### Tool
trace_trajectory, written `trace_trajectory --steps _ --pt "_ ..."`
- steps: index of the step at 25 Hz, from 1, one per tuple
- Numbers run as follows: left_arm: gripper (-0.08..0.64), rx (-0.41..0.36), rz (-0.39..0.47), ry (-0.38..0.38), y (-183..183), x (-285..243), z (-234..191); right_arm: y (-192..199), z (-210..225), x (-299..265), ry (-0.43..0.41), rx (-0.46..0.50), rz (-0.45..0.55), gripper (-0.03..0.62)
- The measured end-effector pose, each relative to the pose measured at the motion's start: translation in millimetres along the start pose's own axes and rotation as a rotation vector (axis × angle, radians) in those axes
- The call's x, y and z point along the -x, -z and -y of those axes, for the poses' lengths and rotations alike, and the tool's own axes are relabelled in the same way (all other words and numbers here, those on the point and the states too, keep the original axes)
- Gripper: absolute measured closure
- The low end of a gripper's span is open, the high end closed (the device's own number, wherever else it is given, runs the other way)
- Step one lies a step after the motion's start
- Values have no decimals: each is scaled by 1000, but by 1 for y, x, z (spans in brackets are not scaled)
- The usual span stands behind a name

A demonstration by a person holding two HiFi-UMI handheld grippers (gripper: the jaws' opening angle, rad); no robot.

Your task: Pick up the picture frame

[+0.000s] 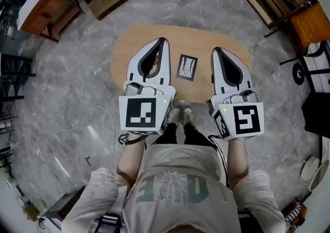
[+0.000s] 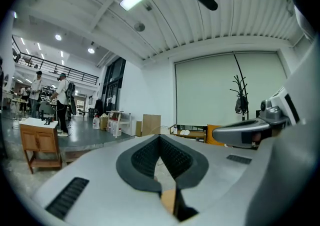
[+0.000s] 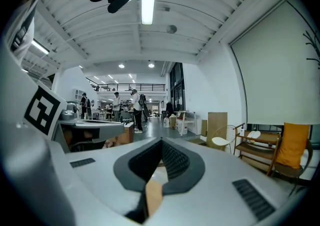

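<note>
Writing: none legible. The marker cube on the left gripper [image 1: 163, 41] and the one on the right gripper [image 1: 216, 50] show only black-and-white square patterns. The person's shirt [image 1: 178, 185] has large pale letters at the bottom of the head view, too faint to read.

Picture frame [image 1: 186, 67]: lies flat on the oval wooden table [image 1: 129, 46], just above the centre of the head view. It sits in the gap between the two grippers, touching neither. It is closer in the picture to the left gripper's body than to the right one's. Both sets of fingertips point to the top of the picture and reach past the frame's upper edge, so the frame lies alongside the fingers, not in front of them. How high the grippers are above the table cannot be told.

Frame appearance: small upright rectangle, slightly tilted, with a thin dark border and a pale picture crossed by dark branch-like lines.

Fingers: in the left gripper view, the left gripper [image 2: 160, 137] has its dark ribbed pads meeting at the tip, with nothing between them. In the right gripper view, the right gripper [image 3: 161, 141] is likewise closed and empty.
</note>
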State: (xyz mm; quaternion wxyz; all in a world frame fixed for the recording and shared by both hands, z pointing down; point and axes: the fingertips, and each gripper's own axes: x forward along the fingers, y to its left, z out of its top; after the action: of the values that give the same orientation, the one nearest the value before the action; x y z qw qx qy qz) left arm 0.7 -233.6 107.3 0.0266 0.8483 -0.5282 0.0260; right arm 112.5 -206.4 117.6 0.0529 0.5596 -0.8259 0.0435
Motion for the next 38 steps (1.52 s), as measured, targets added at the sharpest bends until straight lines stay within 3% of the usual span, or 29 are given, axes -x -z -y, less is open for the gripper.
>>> trace_trajectory --steps 8,12,28,38 --pt "551 4 -44 -27 47 -14 -19 40 1 -31 -1 3 -35 588" --pt "551 -14 -71 -30 86 -26 -25 80 5 -49 11 -30 -46 588" --pt "551 69 -215 -32 275 -28 -29 267 13 -60 95 -102 -166 588" --pt "551 108 -289 -46 357 -15 -19 352 -3 -48 51 -99 -272 588"
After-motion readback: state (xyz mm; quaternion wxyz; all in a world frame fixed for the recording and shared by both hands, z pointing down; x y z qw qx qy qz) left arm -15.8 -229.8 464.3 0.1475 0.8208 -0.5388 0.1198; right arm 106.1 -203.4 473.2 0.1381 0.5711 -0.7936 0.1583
